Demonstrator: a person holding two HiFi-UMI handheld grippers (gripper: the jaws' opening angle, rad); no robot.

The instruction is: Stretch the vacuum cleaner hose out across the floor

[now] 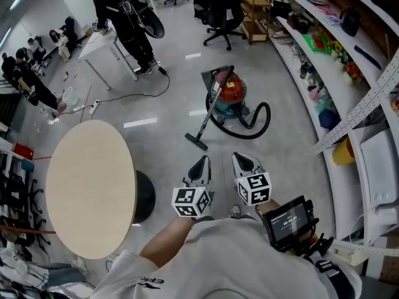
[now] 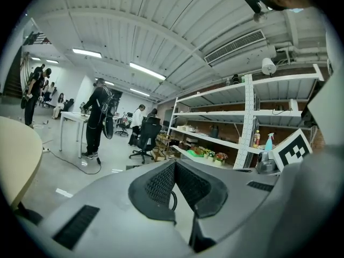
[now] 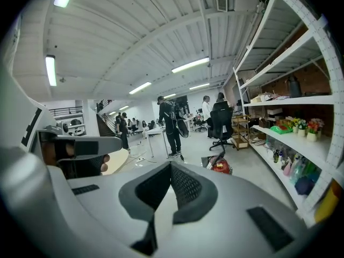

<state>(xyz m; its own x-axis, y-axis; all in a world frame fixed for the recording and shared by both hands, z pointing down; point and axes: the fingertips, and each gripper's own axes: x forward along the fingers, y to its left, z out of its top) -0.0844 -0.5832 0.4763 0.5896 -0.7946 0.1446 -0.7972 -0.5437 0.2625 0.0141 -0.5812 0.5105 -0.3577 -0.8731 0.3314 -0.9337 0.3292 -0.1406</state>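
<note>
Left gripper (image 1: 201,162), right gripper (image 1: 242,159): jaws are pressed together, empty.
Hose (image 1: 259,124): is looped on floor (image 1: 163,151) beside vacuum cleaner (image 1: 230,91).

No print can be read. The small screen (image 1: 290,219) by the person's right arm shows pale digits, too blurred to make out, and the dark lettering (image 1: 152,283) on the grey shirt (image 1: 212,254) is illegible (only a few strokes show). The cube (image 1: 191,202) on the left gripper (image 1: 201,166) and its twin on the right gripper (image 1: 242,162) bear square markers, no letters.
</note>
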